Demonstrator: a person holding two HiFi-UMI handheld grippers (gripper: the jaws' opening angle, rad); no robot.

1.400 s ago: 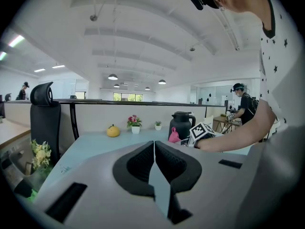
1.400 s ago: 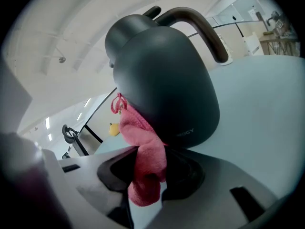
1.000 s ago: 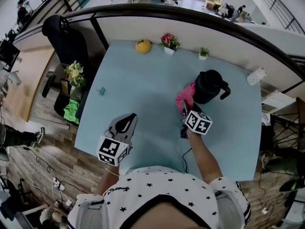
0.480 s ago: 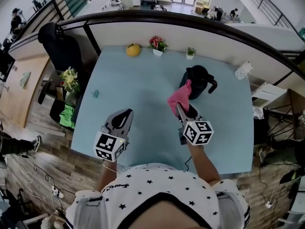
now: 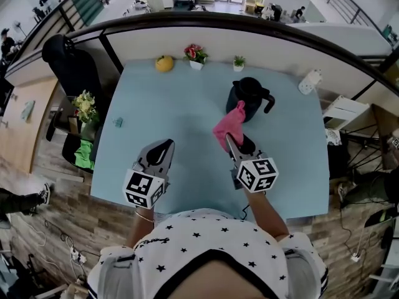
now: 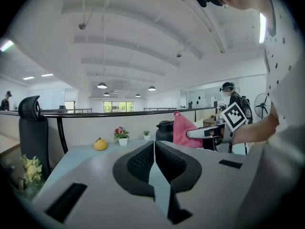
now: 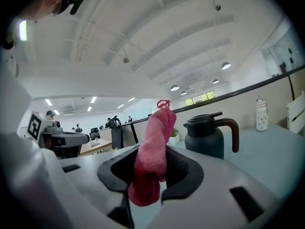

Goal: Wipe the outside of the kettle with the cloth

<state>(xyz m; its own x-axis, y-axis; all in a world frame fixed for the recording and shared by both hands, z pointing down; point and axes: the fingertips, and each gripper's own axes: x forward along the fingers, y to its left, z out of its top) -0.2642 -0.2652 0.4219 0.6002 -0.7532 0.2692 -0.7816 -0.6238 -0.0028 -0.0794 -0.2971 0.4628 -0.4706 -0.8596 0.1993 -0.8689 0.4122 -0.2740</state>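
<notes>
Head view looks down on a pale blue tabletop (image 5: 168, 104) bounded at 12 o'clock by a white partition with a dark curved rail (image 5: 249, 27). A black kettle (image 5: 246, 97) stands upright toward 1 o'clock, its lid on and its handle pointing to 3 o'clock. At the kettle's 7 o'clock the right gripper (image 5: 229, 141) has its fingers clamped on a pink cloth (image 5: 227, 127), which sticks up out of them. The cloth's upper end lies just beside the kettle's side; whether it touches cannot be told. The left gripper (image 5: 161, 149) hovers over the near edge at 7 o'clock, well apart from the kettle. In the left gripper view its fingers (image 6: 138, 163) are pressed together with nothing between them.

Along the far edge, from 11 to 12 o'clock, sit a yellow fruit (image 5: 164, 63), a small pot of red flowers (image 5: 196, 53) and a tiny green plant (image 5: 239, 61). A white bottle (image 5: 310, 81) stands at the 2 o'clock corner, and a small teal clip (image 5: 117, 122) lies near the 9 o'clock edge.

Beyond that edge are a black office chair (image 5: 72, 67), a bunch of pale flowers (image 5: 84, 106) and a wood-plank floor (image 5: 37, 167). Both gripper views show a white ribbed ceiling (image 7: 157, 37) with round lamps over an open office.
</notes>
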